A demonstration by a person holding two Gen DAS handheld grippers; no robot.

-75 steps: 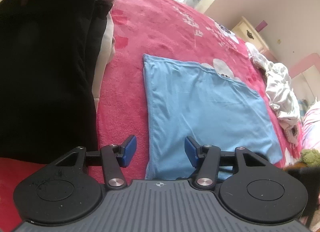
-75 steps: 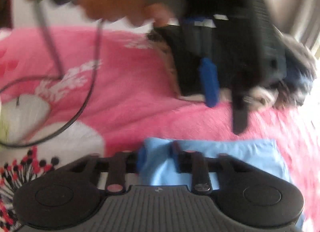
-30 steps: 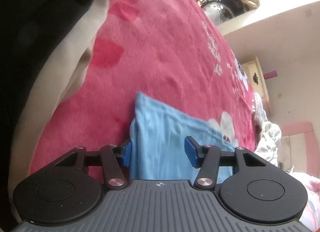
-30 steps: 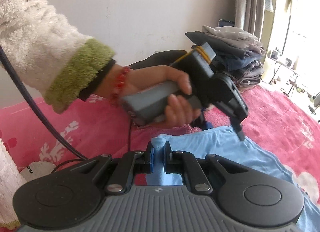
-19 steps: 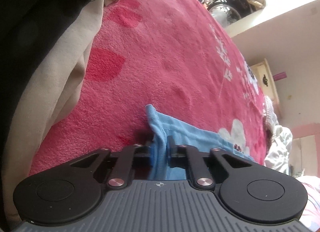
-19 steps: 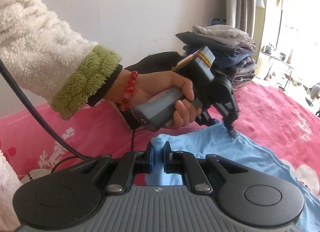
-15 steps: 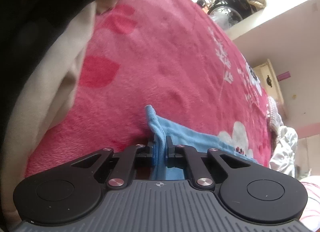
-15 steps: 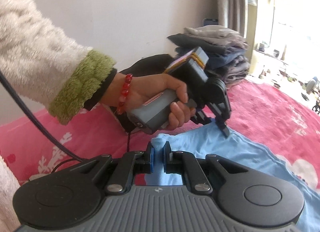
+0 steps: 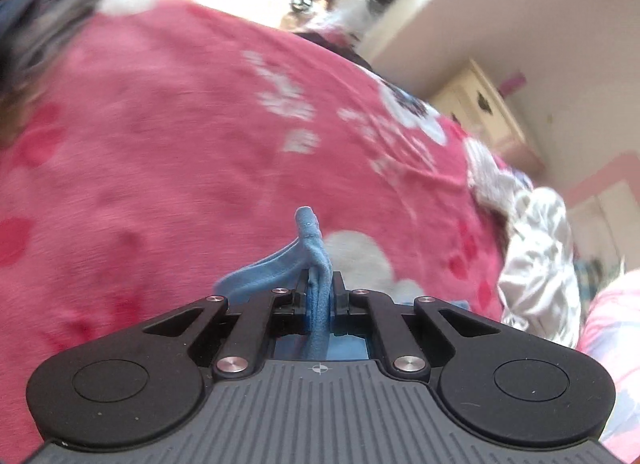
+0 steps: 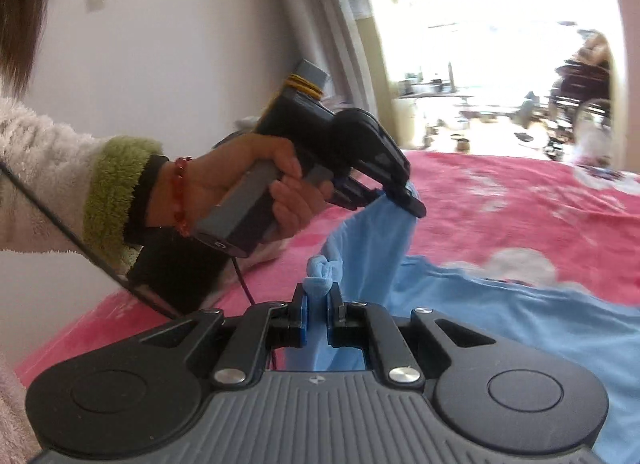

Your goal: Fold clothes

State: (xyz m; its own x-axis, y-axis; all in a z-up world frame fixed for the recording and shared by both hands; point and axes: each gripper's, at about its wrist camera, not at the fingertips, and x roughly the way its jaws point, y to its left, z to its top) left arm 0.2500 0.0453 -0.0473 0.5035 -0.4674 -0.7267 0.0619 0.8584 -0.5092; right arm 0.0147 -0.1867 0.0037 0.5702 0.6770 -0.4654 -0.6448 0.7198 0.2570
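Both grippers have the blue shirt (image 10: pixel 500 316) by one edge, a corner each. The left gripper (image 9: pixel 319 290) is clenched on a bunched corner, with a tuft of cloth sticking out past its tips and the rest trailing down behind the jaws. The right gripper (image 10: pixel 317 306) is clamped on the other corner the same way, a small knot of fabric poking up between its pads. From the right gripper's camera the left one shows ahead of the jaws and a little higher, in the person's hand (image 10: pixel 256 188), with the edge hanging slack between the two tools. Beyond and to the right of the right jaws the rest of the shirt lies flat on the pink blanket (image 9: pixel 168 136).

This looks like the lift-and-carry part of a fold, so the aim is to bring the held edge over onto the far edge. To do it well:

- Draw the grippers apart enough to take the sag out of the edge (not so hard that a corner slips out)
- Keep both at one height so the crease forms straight
- Carry the edge low over the body of the shirt, so the flat part does not drag
- Line the corners up before letting go, and set them down before opening
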